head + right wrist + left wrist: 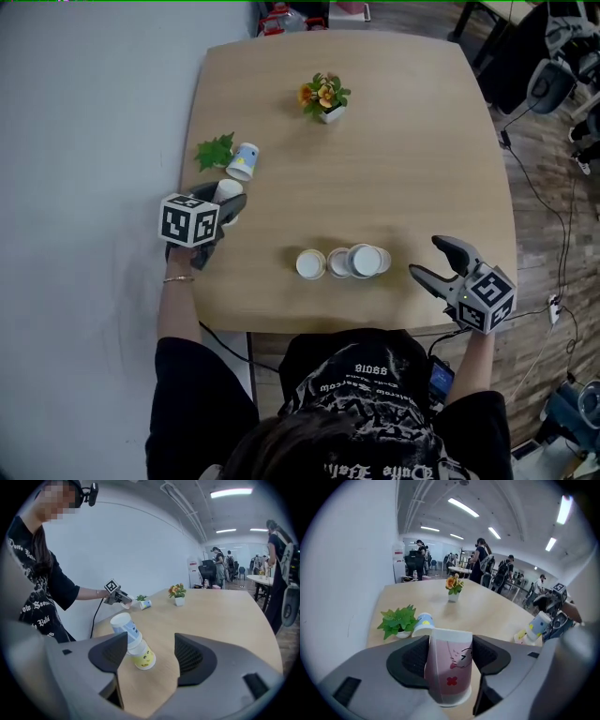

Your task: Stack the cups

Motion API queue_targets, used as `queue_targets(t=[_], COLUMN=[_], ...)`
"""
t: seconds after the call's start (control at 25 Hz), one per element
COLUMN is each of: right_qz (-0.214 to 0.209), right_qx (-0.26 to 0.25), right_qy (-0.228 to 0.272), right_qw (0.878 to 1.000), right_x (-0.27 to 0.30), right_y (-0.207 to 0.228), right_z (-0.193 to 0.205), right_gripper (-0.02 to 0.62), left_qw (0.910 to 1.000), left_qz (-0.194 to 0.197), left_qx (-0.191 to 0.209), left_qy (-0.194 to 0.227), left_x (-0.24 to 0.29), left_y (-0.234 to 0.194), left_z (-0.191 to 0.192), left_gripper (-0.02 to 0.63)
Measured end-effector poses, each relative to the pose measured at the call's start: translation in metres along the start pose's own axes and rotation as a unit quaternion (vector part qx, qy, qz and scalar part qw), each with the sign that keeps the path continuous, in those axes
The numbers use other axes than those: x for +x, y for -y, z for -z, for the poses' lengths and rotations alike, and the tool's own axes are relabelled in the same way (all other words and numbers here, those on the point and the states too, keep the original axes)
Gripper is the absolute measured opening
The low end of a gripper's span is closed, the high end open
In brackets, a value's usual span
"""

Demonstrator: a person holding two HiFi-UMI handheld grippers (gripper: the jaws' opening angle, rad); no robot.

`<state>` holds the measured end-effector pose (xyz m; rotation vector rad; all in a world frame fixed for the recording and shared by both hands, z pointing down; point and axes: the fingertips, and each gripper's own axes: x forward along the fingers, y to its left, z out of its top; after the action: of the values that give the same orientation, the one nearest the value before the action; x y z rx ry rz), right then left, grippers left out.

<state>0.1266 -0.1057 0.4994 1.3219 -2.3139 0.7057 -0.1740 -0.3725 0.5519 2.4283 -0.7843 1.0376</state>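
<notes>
Head view: started stack of nested paper cups (345, 262) low centre on rounded wooden table (422, 169); left gripper (225, 204), frame left, clamps a pink-printed white paper cup (450, 665); right gripper (427, 257) wide and empty at lower right. Outstanding: that cup and a tipped blue-white paper cup (244, 161) beside small green plant (216, 150); path to stack looks clear.

Very little on my feed can be read. The pink cup (449, 667), low centre of the left gripper view, carries a red cross mark under a drawn cartoon face. The left marker cube (189, 220) and right marker cube (489, 298) show black-and-white square codes, no letters. The black T-shirt (361, 394), bottom of the head view, has white gothic lettering I can't make out.
</notes>
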Motion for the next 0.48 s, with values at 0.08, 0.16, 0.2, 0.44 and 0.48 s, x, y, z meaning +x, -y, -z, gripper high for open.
queue_targets(t=[0.08,0.16,0.2,0.44,0.48], right_qz=[-0.006,-0.009,-0.01,-0.021,-0.022], right_qx=[0.002,0.005,0.006,0.007,0.007], right_qy=[0.0,0.003,0.005,0.018,0.019], right_qw=[1.0,1.0,1.0,1.0,1.0], right_x=[-0.002,-0.004,-0.006,-0.01,-0.011], right_y=[-0.005,-0.011,-0.013,-0.023,-0.024], right_z=[0.004,0.008,0.01,0.019,0.021], right_gripper=[0.325,0.325,0.325,0.325,0.325], left_qw=[0.9991,0.9966,0.9945,0.9714,0.967], left_qz=[0.015,0.031,0.04,0.078,0.083], left_qx=[-0.022,-0.036,-0.042,-0.092,-0.096], left_qy=[0.035,0.068,0.087,0.205,0.221], left_x=[-0.01,-0.018,-0.022,-0.05,-0.054], left_y=[0.015,0.033,0.044,0.104,0.114], left_z=[-0.003,-0.006,-0.009,-0.025,-0.027], left_gripper=[0.279,0.279,0.279,0.279,0.279])
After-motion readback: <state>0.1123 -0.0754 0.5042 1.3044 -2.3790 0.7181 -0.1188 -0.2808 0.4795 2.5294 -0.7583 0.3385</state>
